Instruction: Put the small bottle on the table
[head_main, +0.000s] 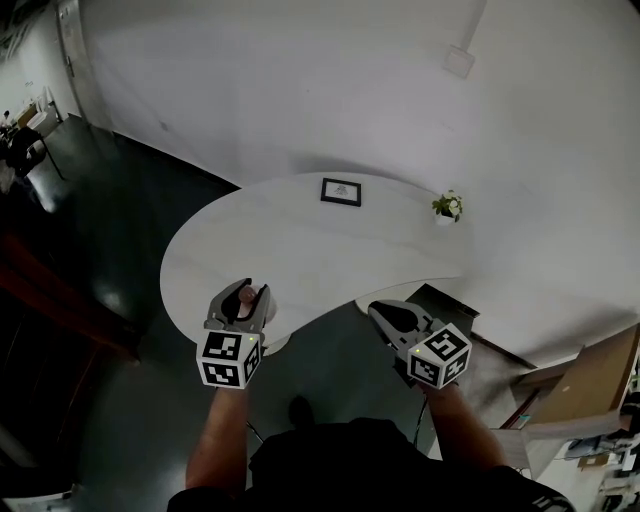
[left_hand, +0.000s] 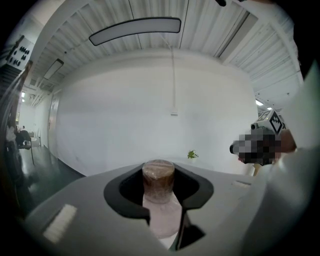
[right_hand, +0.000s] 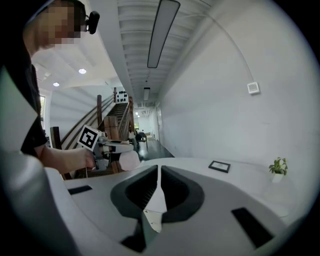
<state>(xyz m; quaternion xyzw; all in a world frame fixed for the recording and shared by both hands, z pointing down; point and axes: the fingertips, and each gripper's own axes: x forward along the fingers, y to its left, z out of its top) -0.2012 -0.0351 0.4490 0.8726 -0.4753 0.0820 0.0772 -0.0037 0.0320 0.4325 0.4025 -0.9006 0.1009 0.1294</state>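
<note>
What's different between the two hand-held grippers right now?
The left gripper has its jaws clamped on the small bottle, while the right gripper has its jaws shut together on nothing. The left gripper reaches over the edge of the table; the right gripper hangs just short of it. Both carry a marker cube and point towards the table.

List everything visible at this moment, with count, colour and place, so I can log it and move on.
table: one, white, curved, ahead of the person
picture frame: one, dark-edged, far side of the table
potted plant: one, green in a white pot, far right of the table
wall box: one, white, high on the wall
small bottle: one, pale with a brown cap, between the left jaws
left gripper: one, grey, jaws shut on the small bottle
right gripper: one, grey, jaws together, empty
</note>
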